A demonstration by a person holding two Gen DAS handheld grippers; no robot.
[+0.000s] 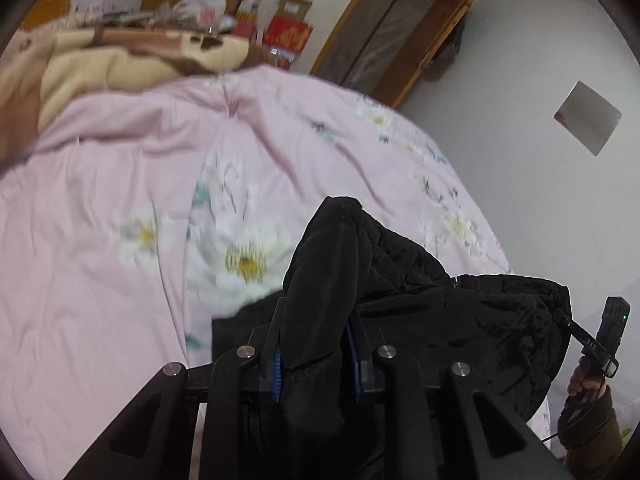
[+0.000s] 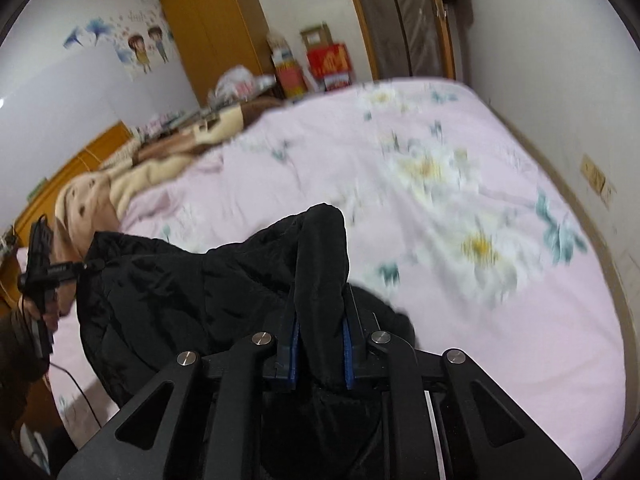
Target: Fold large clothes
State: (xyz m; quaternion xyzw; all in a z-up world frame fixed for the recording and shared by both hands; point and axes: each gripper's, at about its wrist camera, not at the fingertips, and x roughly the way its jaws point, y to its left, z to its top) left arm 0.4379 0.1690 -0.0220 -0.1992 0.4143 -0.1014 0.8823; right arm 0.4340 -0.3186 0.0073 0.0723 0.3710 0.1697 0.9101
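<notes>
Left wrist view: the left gripper point(image 1: 316, 320) has its jaws closed on a thick fold of the black padded jacket point(image 1: 460, 320), the cloth bunched up between the blue-lined fingers point(image 1: 276, 364) and rising in a hump above them. The rest of the jacket spreads to the right, held up over the bed's pink flowered quilt point(image 1: 120, 200), and its far edge reaches the right gripper point(image 1: 600, 344), seen small at the right margin in the person's right hand point(image 1: 586, 380).

In the right wrist view, the right gripper point(image 2: 320, 312) likewise has its jaws clamped on a bunched fold of the jacket point(image 2: 180, 288), which stretches away to the left toward the left gripper point(image 2: 44, 268), held in the left hand point(image 2: 44, 312). Between the two grippers the jacket sags in loose creases over the near part of the quilt point(image 2: 480, 340); whether it touches the quilt I cannot tell.

A beige and brown blanket point(image 1: 100, 64) lies heaped at the far end of the bed. Past it stand stacked cartons: a red box point(image 2: 330, 60) with a brown cardboard box point(image 2: 316, 36) on top; their contents are not visible. A white plastic bag point(image 2: 236, 80) sits among clutter nearby, beside an orange wardrobe point(image 2: 224, 28) with its doors shut.
</notes>
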